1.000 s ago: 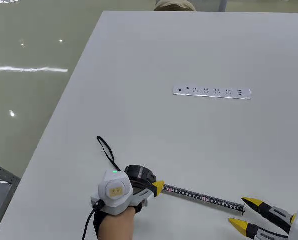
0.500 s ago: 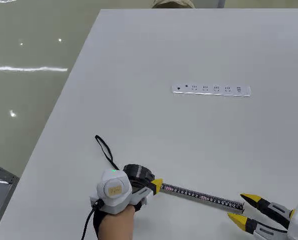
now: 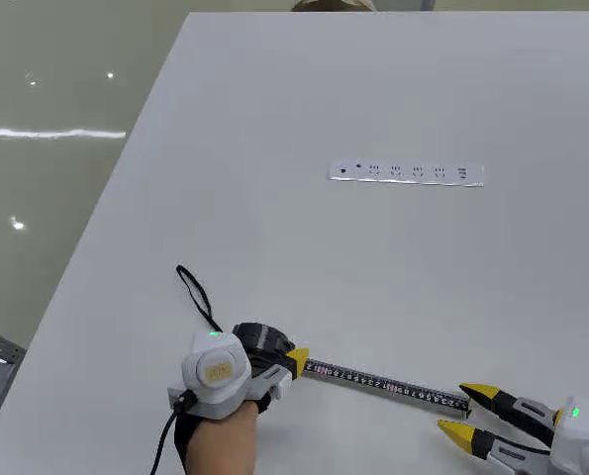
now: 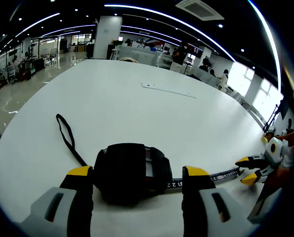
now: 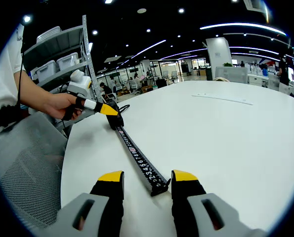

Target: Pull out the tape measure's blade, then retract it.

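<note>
Black round tape measure case (image 4: 132, 170) at 7 o'clock of white tabletop (image 3: 373, 257), clamped in left gripper (image 4: 137, 174); dark numbered metal blade (image 3: 383, 382) out toward 4 o'clock, tip lying loose between spread jaws of right gripper (image 5: 147, 176). Looks like pull done, retraction still to come

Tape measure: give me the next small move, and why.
Probably shut the right gripper on the end hook: its jaws stand open either side of it, the blade lies out on the table, and the left gripper grips the case.

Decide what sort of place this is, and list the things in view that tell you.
Probably a large open-plan office or workshop: ceiling light strips, metal shelving with storage bins, and a big white table bearing a power strip.
</note>
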Action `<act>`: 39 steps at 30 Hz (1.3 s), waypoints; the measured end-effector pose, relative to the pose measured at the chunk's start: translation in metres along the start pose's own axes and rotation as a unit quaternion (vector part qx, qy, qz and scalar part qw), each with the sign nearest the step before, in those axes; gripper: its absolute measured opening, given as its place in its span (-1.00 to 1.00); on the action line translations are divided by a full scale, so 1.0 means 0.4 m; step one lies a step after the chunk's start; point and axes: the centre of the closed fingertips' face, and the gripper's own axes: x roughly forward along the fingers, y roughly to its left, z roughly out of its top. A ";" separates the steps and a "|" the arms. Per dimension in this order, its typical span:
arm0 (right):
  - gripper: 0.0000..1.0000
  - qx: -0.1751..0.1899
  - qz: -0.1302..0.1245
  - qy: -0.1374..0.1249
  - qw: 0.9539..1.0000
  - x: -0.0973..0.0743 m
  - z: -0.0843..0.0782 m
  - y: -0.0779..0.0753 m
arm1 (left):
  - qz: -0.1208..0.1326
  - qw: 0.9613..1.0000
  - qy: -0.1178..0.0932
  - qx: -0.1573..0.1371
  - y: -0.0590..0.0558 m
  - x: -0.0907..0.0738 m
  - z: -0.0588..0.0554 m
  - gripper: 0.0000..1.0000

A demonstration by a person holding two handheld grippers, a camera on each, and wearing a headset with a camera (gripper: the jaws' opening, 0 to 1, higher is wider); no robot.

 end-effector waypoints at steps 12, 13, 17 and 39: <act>-0.25 0.006 -0.005 -0.006 1.000 -0.013 0.000 -0.008 | 0.031 1.000 -0.001 0.005 0.008 0.006 0.000 0.36; -0.25 0.006 -0.005 -0.006 1.000 -0.013 0.000 -0.008 | 0.034 0.999 0.000 0.008 0.009 0.007 -0.001 0.36; -0.26 0.006 -0.005 -0.006 1.000 -0.009 0.000 -0.009 | 0.042 0.999 0.002 0.015 0.012 0.010 -0.005 0.36; -0.31 0.001 -0.001 -0.004 1.000 -0.008 0.004 -0.017 | 0.061 0.998 0.009 0.023 0.020 0.014 -0.006 0.32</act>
